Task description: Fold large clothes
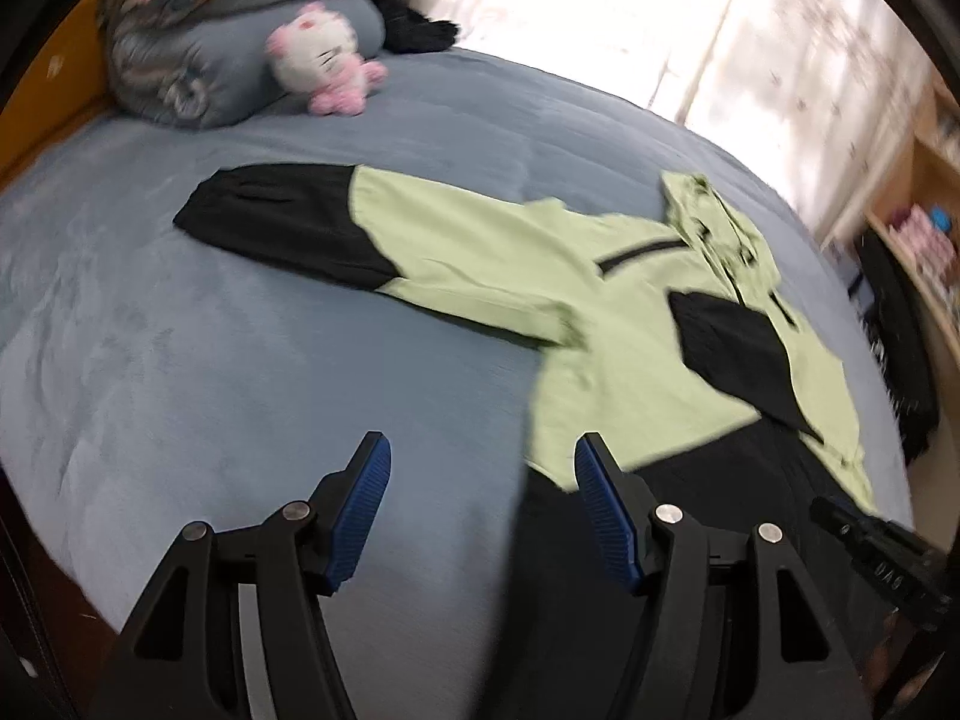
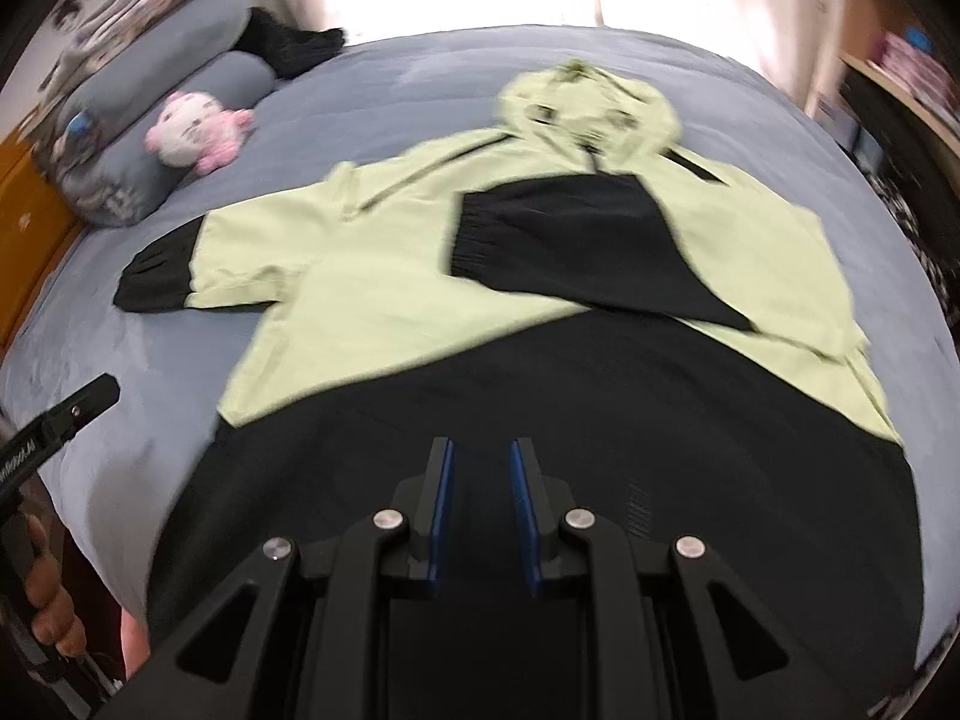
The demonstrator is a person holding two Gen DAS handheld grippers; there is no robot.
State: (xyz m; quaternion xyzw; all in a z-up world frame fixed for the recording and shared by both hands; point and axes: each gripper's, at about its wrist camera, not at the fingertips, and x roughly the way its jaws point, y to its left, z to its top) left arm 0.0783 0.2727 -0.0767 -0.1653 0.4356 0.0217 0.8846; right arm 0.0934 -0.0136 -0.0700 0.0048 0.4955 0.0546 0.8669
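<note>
I see strong daylight from the window [image 1: 600,12] behind the bed [image 1: 180,330]; it is overexposed to white glare. Both views are soft with motion blur (the jacket [image 2: 360,300] edges smear), and the fisheye bends and darkens the corners.

Both cams ride on my tools, tilted down over the bed [image 1: 180,360] from its near edge. Left wrist view sits off the jacket's [image 1: 600,324] left side, looking across it toward the pillows [image 1: 198,72] and the window. Right wrist view sits nearly centred over the jacket's black hem, close, hood farthest away. Shared: jacket, plush toy [image 2: 192,135], pillows, bright curtain.
</note>
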